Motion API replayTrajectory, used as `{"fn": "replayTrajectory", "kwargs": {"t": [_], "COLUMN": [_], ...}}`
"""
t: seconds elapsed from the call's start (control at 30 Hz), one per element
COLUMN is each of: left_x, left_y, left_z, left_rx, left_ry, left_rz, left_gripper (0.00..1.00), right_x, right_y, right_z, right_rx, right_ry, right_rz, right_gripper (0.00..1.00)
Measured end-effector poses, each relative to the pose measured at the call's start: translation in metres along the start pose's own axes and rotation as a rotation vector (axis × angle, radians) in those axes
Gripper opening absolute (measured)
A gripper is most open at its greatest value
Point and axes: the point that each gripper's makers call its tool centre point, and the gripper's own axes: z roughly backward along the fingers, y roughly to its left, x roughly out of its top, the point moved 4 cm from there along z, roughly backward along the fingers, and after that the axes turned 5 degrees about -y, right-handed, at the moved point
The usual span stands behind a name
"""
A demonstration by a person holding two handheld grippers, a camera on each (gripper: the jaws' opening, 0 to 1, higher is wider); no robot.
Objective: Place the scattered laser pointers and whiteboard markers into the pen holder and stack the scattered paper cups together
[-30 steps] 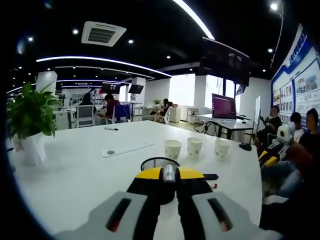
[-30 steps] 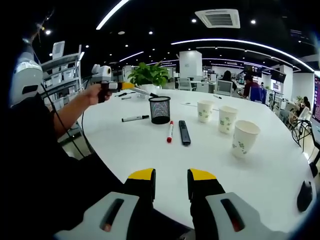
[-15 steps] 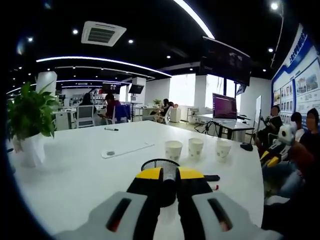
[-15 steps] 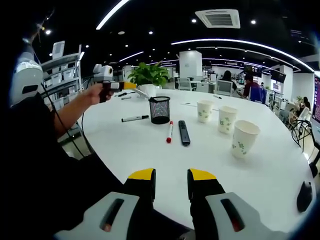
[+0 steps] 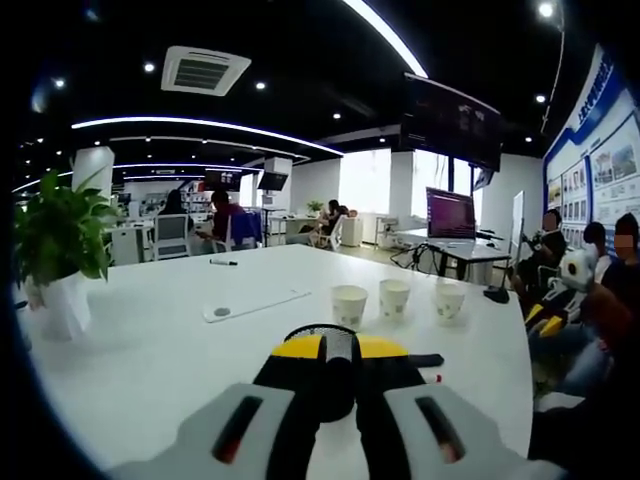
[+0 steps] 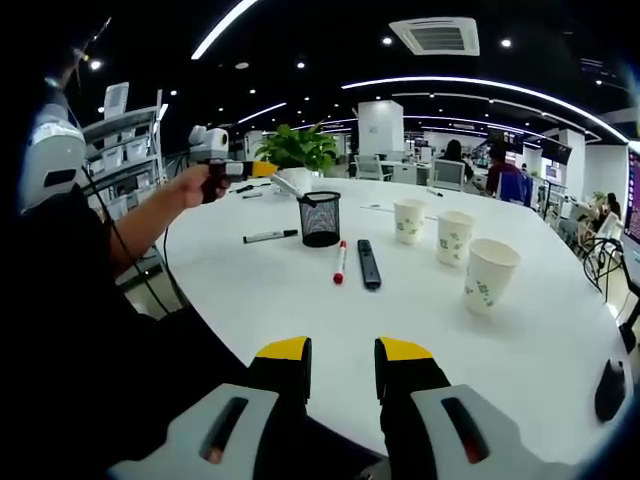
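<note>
A big white surface (image 6: 300,300) fills the room's middle. A green plant (image 5: 60,225) in a white pot sits on it. A screen (image 5: 450,213) glows behind. People (image 5: 222,212) sit far away.

Bright ceiling light strips (image 5: 385,35) and spotlights, glossy white table (image 6: 300,290), dark ceiling, strong fisheye bending at edges

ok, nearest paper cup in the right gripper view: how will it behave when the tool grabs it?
The nearest paper cup is probably very light and thin-walled, so a hard squeeze would likely dent it. It stands upright, tall with a narrow base, so a side push may tip it. It looks empty, but I can't confirm that.
</note>
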Motion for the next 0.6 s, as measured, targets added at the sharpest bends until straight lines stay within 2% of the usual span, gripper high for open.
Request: {"fn": "replayTrajectory", "kwargs": {"t": [0.6], "left_x": [-0.0008], "left_y": [-0.0001], "left_z": [-0.0082], "left_rx": [0.006], "left_ry": [-0.011], "left_rz": [0.010], "left_gripper": [0.13], "right_x": [-0.0020], "right_y": [0.0006], "right_z": [0.0012], "right_rx": [0.000], "right_ry": [0.000], "right_rz": [-0.004], "right_gripper": [0.28]}}
